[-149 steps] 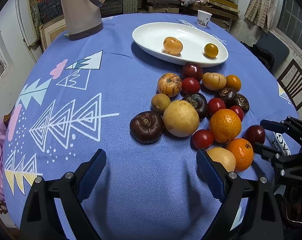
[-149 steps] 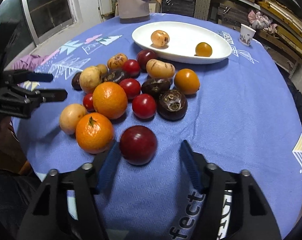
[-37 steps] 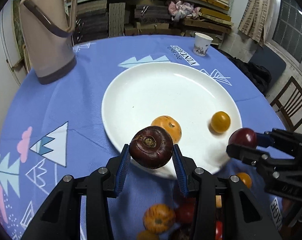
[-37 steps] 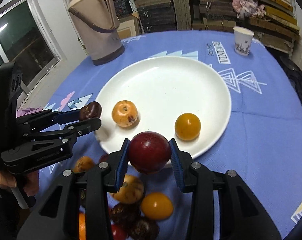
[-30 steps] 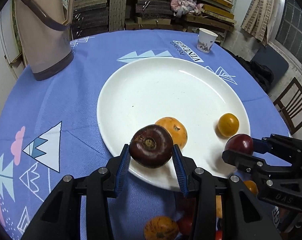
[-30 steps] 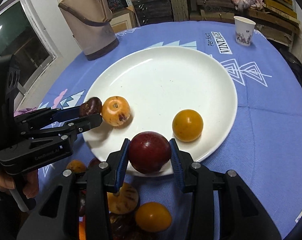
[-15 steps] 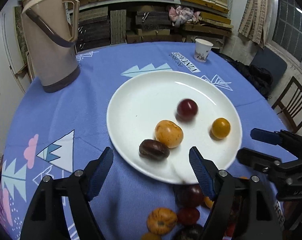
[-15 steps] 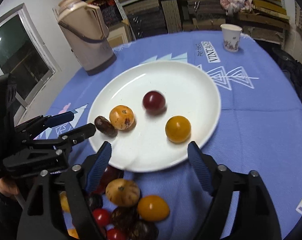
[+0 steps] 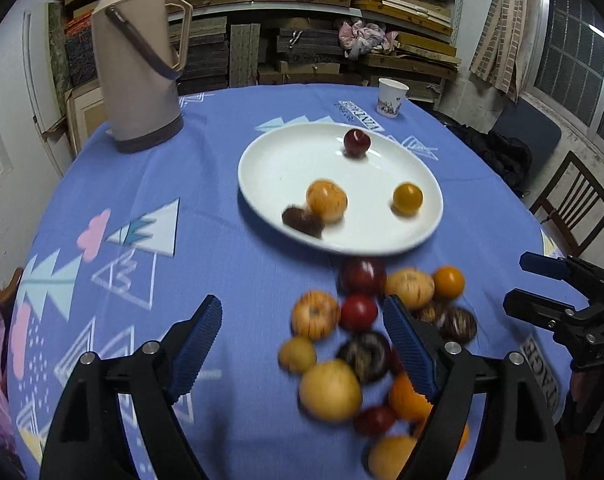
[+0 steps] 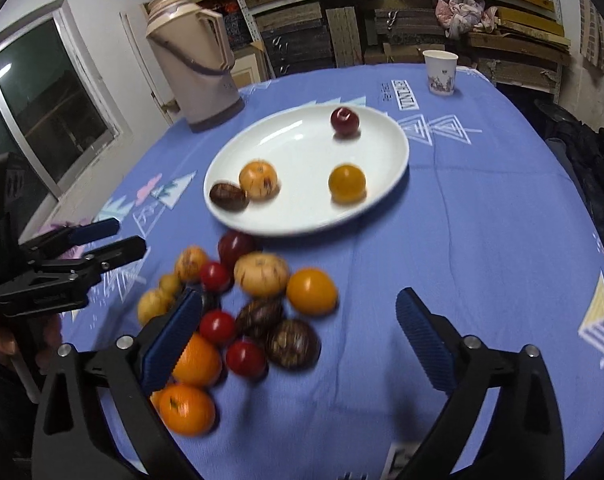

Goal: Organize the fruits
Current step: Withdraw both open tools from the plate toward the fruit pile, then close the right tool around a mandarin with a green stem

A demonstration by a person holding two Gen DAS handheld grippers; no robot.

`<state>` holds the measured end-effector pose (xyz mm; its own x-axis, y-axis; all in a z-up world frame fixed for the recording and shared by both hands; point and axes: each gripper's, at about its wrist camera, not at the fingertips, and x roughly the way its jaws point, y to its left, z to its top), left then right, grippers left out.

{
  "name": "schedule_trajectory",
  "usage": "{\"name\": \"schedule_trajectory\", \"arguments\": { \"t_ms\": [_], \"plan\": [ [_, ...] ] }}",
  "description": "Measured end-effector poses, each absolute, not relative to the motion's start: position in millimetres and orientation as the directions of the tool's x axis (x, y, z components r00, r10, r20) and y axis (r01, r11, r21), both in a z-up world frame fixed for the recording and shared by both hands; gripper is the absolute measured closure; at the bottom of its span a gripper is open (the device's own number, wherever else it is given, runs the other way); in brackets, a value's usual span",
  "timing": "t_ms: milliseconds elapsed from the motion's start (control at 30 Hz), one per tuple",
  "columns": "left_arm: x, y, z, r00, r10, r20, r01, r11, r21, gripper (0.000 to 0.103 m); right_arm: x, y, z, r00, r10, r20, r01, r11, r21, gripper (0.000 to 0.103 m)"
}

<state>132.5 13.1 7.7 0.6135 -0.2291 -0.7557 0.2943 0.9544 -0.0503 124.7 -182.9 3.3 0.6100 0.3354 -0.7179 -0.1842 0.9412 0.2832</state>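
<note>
The white plate (image 9: 262, 160) (image 10: 302, 148) holds a dark red plum (image 9: 357, 143) (image 10: 345, 121) at its far side. It also holds a speckled orange fruit (image 9: 326, 200) (image 10: 258, 180), a yellow-orange fruit (image 9: 407, 199) (image 10: 346, 183) and a dark brown chestnut-like fruit (image 9: 302, 220) (image 10: 228, 196) touching the speckled one. A pile of mixed fruits (image 9: 362, 344) (image 10: 246, 304) lies on the blue cloth in front of the plate. My left gripper (image 9: 302, 320) (image 10: 114, 236) and right gripper (image 10: 298, 304) (image 9: 542, 284) hover above the pile, jaws opening, gripping nothing.
A tall beige thermos (image 9: 136, 60) (image 10: 194, 60) stands at the table's far left. A paper cup (image 9: 392, 97) (image 10: 441, 72) sits at the far edge. A wooden chair (image 9: 574, 200) is off the right side. Stacked shelves fill the background.
Both grippers opened and let go: the dark brown fruit and the red plum now lie on the plate, the plum rolled to the far side. Both grippers drew back over the pile.
</note>
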Motion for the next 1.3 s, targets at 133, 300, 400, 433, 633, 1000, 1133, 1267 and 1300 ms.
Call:
{"name": "schedule_trajectory", "arguments": {
  "t_ms": [133,300,400,433,633,1000,1133,1267,1300],
  "plan": [
    [114,17,5,0.606,-0.235,-0.76,0.294,0.954,-0.06,0.019,109,-177,0,0.602,0.338,-0.723,-0.191,0.94,0.281,0.008],
    [101,17,-7,0.576,-0.221,-0.787,0.285,0.957,-0.061,0.019,81,-158,-2,0.609,0.342,-0.716,-0.259,0.939,0.228,0.008],
    [95,20,-14,0.562,-0.215,-0.799,0.277,0.959,-0.063,0.019,66,-141,-5,0.605,0.35,-0.715,-0.329,0.928,0.176,0.008],
    [94,21,-16,0.558,-0.213,-0.802,0.273,0.96,-0.065,0.018,62,-135,-7,0.6,0.355,-0.717,-0.348,0.923,0.166,0.008],
    [91,32,-25,0.54,-0.195,-0.819,0.235,0.969,-0.075,0.015,49,-106,-20,0.563,0.375,-0.737,-0.439,0.891,0.118,0.008],
    [85,42,-32,0.531,-0.184,-0.827,0.218,0.973,-0.077,0.014,46,-90,-42,0.507,0.352,-0.787,-0.477,0.875,0.084,0.024],
    [84,43,-34,0.525,-0.184,-0.831,0.224,0.972,-0.074,0.014,55,-83,-51,0.476,0.354,-0.805,-0.486,0.869,0.094,0.042],
    [83,43,-37,0.515,-0.187,-0.836,0.228,0.971,-0.077,0.014,59,-79,-56,0.455,0.38,-0.805,-0.497,0.859,0.124,0.057],
    [82,43,-38,0.512,-0.188,-0.838,0.231,0.97,-0.077,0.014,59,-80,-56,0.453,0.39,-0.801,-0.496,0.858,0.138,0.057]
  ]
}}
